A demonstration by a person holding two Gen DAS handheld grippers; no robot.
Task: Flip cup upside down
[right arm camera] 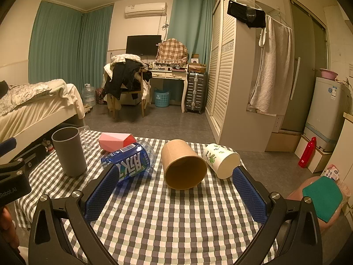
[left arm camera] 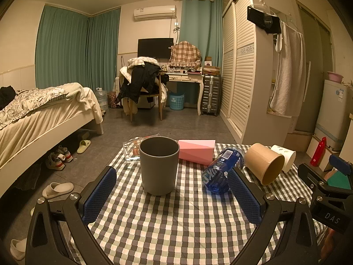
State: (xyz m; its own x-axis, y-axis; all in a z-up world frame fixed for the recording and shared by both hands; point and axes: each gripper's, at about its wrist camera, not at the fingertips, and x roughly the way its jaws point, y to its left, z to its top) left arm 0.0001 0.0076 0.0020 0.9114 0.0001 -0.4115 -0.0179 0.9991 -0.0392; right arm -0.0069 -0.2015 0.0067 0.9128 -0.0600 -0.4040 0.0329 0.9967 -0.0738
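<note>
While both cameras look across the same checked tablecloth [left arm camera: 176, 220], each frames a different cup between its fingers. From the left wrist, the grey cup [left arm camera: 159, 165] stands upright with its mouth up, straight ahead of the left gripper [left arm camera: 174, 195], whose blue-padded fingers are spread wide and hold nothing. Behind that cup this view shows a clear glass container [left arm camera: 132, 150] lying at the table's far edge and a pink box [left arm camera: 196, 151] just beside the cup's rim. The right gripper's black body [left arm camera: 326, 190] shows at this view's right edge.

From the right wrist, the grey cup [right arm camera: 69, 151] sits far to the left, and the right gripper [right arm camera: 176, 191] is also spread wide and empty. Ahead of it a brown paper cup [right arm camera: 184, 165] lies on its side with its mouth toward the camera. A white printed cup [right arm camera: 221, 161], lying beside it and touching it, is seen in full here, while the left view shows only part of it. A blue bottle [right arm camera: 130, 161] lies tilted between the grey and brown cups; its label faces this camera.
</note>
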